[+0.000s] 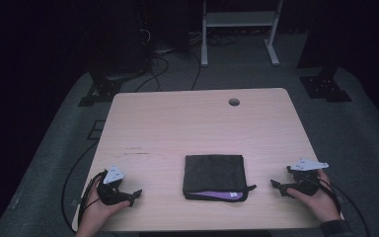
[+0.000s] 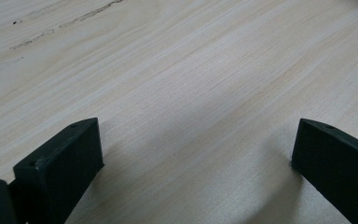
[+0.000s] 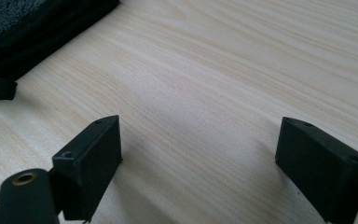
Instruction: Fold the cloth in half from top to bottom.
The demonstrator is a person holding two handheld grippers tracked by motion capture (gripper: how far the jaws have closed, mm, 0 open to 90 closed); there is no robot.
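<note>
- Dark folded cloth pouch point(image 1: 213, 176) flat on table point(image 1: 177, 123), near front edge, between both hand-held grippers, purple lining at its near edge.
- Left hand-held gripper point(image 1: 137, 193): jaws spread, empty, well apart from pouch.
- Right hand-held gripper point(image 1: 275, 185): jaws spread, empty, near pouch's strap.
- Risk: pinching only top layer, so pouch unfolds or slides.
- No readable label or writing.

Pouch point(image 1: 213, 177) on table point(image 1: 177, 123), between left gripper point(image 1: 134, 195) and right gripper point(image 1: 275, 185).
</note>
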